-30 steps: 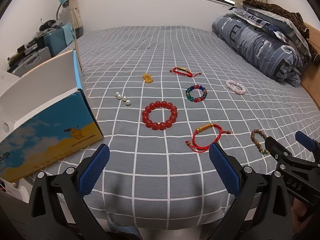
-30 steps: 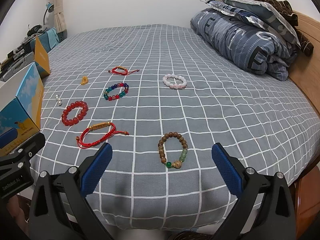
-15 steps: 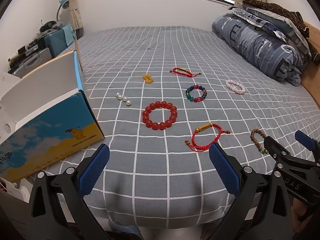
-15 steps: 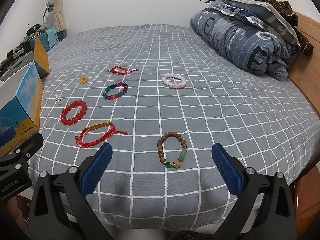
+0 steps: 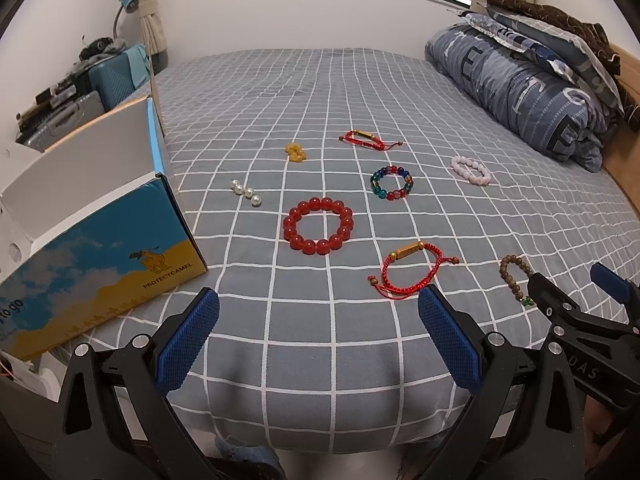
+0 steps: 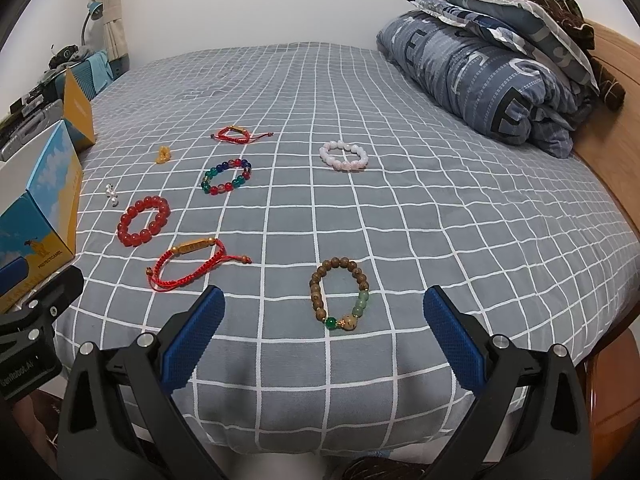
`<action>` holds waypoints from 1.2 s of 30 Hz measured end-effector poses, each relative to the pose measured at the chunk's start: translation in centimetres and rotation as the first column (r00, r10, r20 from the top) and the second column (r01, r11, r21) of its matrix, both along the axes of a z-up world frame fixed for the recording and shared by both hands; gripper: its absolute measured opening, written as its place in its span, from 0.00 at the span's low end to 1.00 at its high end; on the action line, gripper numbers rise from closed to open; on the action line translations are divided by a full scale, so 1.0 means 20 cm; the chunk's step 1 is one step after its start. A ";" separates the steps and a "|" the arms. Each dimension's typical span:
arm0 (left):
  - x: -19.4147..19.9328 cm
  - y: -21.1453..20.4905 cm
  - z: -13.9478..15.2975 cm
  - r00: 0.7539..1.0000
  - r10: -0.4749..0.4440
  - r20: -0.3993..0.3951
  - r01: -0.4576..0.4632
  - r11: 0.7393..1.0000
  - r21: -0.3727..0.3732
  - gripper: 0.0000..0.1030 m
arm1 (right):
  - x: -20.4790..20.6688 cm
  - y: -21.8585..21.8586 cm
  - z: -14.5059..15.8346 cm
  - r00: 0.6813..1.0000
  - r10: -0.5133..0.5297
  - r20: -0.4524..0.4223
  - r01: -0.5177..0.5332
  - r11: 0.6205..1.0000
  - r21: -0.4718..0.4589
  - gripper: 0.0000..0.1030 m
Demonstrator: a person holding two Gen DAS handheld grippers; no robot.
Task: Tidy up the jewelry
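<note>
Almost nothing has moved in the last second: both views have only crept a little closer to the bed's near edge, and every piece lies where it did.

Your left hand-held gripper point(image 5: 318, 334) hangs wide, holding nothing, over the foot of the bed point(image 5: 320, 80). Just ahead of its right finger lies the red cord bracelet point(image 5: 408, 270), with the red bead bracelet point(image 5: 319, 225) a little further on. Your right hand-held gripper point(image 6: 324, 330) is likewise spread wide and empty, and the wooden bead bracelet point(image 6: 340, 296) sits framed between its fingers, likely your first pick.

Further out are the multicoloured bead bracelet point(image 6: 226, 177), the pink bead bracelet point(image 6: 344, 155), a second red cord bracelet point(image 5: 368, 139), a small amber charm point(image 5: 296, 153) and a short row of pearls point(image 5: 246, 192). All lie apart from one another on the sheet, so each can be taken without snagging a neighbour.

The open box point(image 5: 96, 236) stands at the left, just beside your left gripper, probably where the jewelry is meant to go. Nothing is in it that you can see from here.
</note>
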State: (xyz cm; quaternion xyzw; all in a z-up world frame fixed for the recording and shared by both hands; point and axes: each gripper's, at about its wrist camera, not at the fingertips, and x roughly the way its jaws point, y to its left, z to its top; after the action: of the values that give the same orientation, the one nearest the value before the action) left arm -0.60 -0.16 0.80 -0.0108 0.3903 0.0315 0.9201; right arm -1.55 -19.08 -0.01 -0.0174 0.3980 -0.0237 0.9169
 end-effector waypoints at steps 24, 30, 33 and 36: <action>-0.01 -0.01 -0.01 1.000 -0.002 -0.002 0.002 1.000 -0.003 0.95 | 0.00 0.00 0.00 1.000 -0.001 0.002 0.001 1.000 -0.006 0.93; -0.01 -0.01 -0.01 1.000 -0.001 -0.001 0.001 1.000 -0.005 0.95 | 0.00 0.00 0.00 1.000 0.000 0.003 0.000 1.000 -0.011 0.93; 0.01 0.00 0.00 1.000 -0.005 -0.010 0.005 1.000 -0.018 0.95 | 0.00 0.00 0.02 1.000 0.000 0.011 0.000 1.000 -0.014 0.93; 0.04 0.01 0.06 1.000 0.002 -0.005 -0.002 1.000 -0.023 0.94 | 0.02 -0.03 0.07 1.000 -0.014 0.023 0.014 1.000 -0.009 0.93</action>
State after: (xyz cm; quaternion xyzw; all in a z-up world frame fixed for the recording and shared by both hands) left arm 0.14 0.00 1.93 -0.0218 0.3927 0.0280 0.9190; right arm -1.16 -19.64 1.44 -0.0186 0.3874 -0.0320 0.9212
